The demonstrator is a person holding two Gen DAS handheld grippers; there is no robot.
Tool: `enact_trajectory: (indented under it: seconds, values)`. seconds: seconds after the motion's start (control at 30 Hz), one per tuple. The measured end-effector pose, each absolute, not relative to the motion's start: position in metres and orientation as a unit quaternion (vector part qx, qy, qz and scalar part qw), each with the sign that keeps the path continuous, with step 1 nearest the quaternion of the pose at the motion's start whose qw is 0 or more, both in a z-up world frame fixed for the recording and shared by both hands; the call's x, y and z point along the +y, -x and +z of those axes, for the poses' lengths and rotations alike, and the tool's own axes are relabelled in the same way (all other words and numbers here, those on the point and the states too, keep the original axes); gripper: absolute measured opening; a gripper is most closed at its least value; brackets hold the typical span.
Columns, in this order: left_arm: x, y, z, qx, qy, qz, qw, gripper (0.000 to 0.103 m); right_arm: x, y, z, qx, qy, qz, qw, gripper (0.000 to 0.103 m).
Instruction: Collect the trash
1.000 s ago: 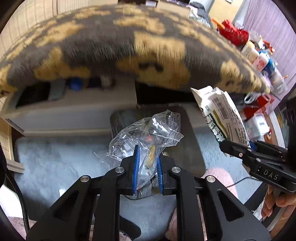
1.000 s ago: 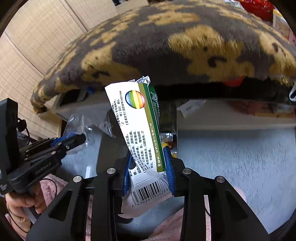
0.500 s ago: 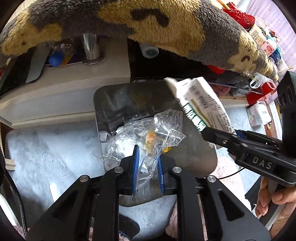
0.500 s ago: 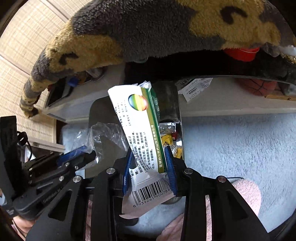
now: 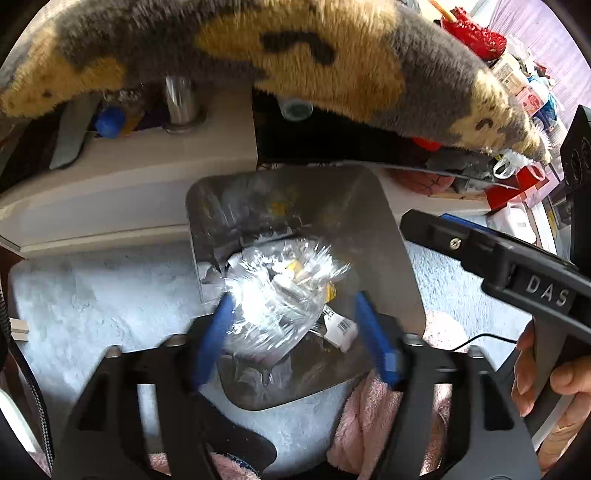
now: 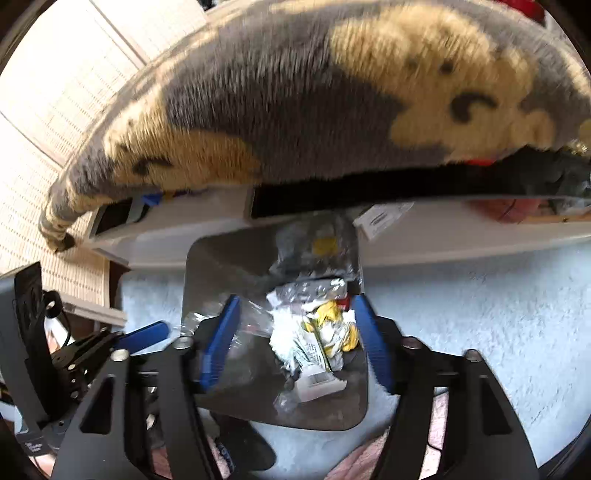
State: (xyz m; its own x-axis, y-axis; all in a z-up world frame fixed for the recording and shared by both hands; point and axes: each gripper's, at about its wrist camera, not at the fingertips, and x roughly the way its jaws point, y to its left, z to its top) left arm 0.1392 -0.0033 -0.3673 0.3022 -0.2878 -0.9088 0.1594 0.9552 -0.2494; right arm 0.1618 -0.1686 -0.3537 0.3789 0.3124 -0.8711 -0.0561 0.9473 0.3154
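A grey metal trash bin (image 5: 388, 236) stands open on the carpet below both grippers. In the left wrist view my left gripper (image 5: 293, 301) is over its mouth, jaws opening. A crumpled clear plastic bag (image 5: 273, 306), blurred, hangs loose between the blue pads (image 5: 218, 332). My right gripper (image 5: 424, 221) reaches in from the right with nothing in it. In the right wrist view my right gripper (image 6: 295, 301) also has its jaws opening above the bin (image 6: 221, 266). The white-and-green packet (image 6: 314, 362) lies free among wrappers inside. My left gripper (image 6: 147, 334) shows at the left.
A grey-and-yellow plush blanket (image 5: 295, 48) overhangs a white furniture base (image 5: 129, 184) just behind the bin. Pale blue carpet (image 6: 480, 314) surrounds it. Pink fleece (image 5: 369, 413) lies near the front. A hand (image 5: 535, 369) holds the right gripper. Red clutter (image 5: 476, 33) sits far right.
Both grippers went from shut to wide open over the bin. The packet has left the right gripper and lies in the bin; the clear bag has come loose between the left pads.
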Motion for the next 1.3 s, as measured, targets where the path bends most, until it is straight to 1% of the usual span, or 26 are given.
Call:
enact_trajectory:
  seconds: [0.03, 0.1, 0.13, 0.2, 0.23, 0.27, 0.3, 0.47, 0.77, 0.9, 1.07, 1.3]
  values:
    - [-0.002, -0.139, -0.363, 0.57, 0.055, -0.138, 0.808, 0.077, -0.171, -0.161, -0.349, 0.54, -0.117, 0.11, 0.826, 0.072]
    - [0.0, -0.137, -0.355, 0.564, 0.054, -0.139, 0.812, 0.086, -0.175, -0.159, -0.34, 0.531, -0.115, 0.106, 0.833, 0.079]
    - [0.0, -0.136, -0.349, 0.559, 0.053, -0.139, 0.816, 0.088, -0.176, -0.158, -0.334, 0.524, -0.112, 0.105, 0.838, 0.083]
    - [0.0, -0.133, -0.338, 0.548, 0.049, -0.138, 0.823, 0.093, -0.179, -0.155, -0.323, 0.513, -0.104, 0.104, 0.846, 0.083]
    - [0.001, -0.131, -0.329, 0.54, 0.048, -0.138, 0.829, 0.094, -0.181, -0.153, -0.314, 0.506, -0.1, 0.102, 0.851, 0.088]
    - [0.001, -0.13, -0.321, 0.533, 0.046, -0.138, 0.834, 0.095, -0.182, -0.152, -0.306, 0.498, -0.096, 0.099, 0.856, 0.097]
    - [0.002, -0.127, -0.31, 0.523, 0.046, -0.139, 0.84, 0.095, -0.184, -0.15, -0.297, 0.487, -0.093, 0.095, 0.863, 0.099]
    - [0.005, -0.116, -0.256, 0.471, 0.042, -0.137, 0.871, 0.095, -0.198, -0.134, -0.235, 0.421, -0.076, 0.087, 0.9, 0.1]
    - [0.009, -0.074, -0.147, 0.336, 0.038, -0.133, 0.932, 0.095, -0.219, -0.085, -0.131, 0.282, -0.047, 0.059, 0.956, 0.1]
    - [0.012, -0.061, -0.111, 0.288, 0.042, -0.128, 0.948, 0.095, -0.226, -0.066, -0.104, 0.236, -0.05, 0.04, 0.97, 0.1]
    - [0.019, -0.049, -0.084, 0.246, 0.06, -0.122, 0.96, 0.095, -0.233, -0.046, -0.079, 0.184, -0.048, 0.008, 0.982, 0.1]
    - [0.021, -0.032, -0.058, 0.199, 0.05, -0.107, 0.973, 0.095, -0.237, -0.028, -0.064, 0.157, -0.05, -0.011, 0.986, 0.1]
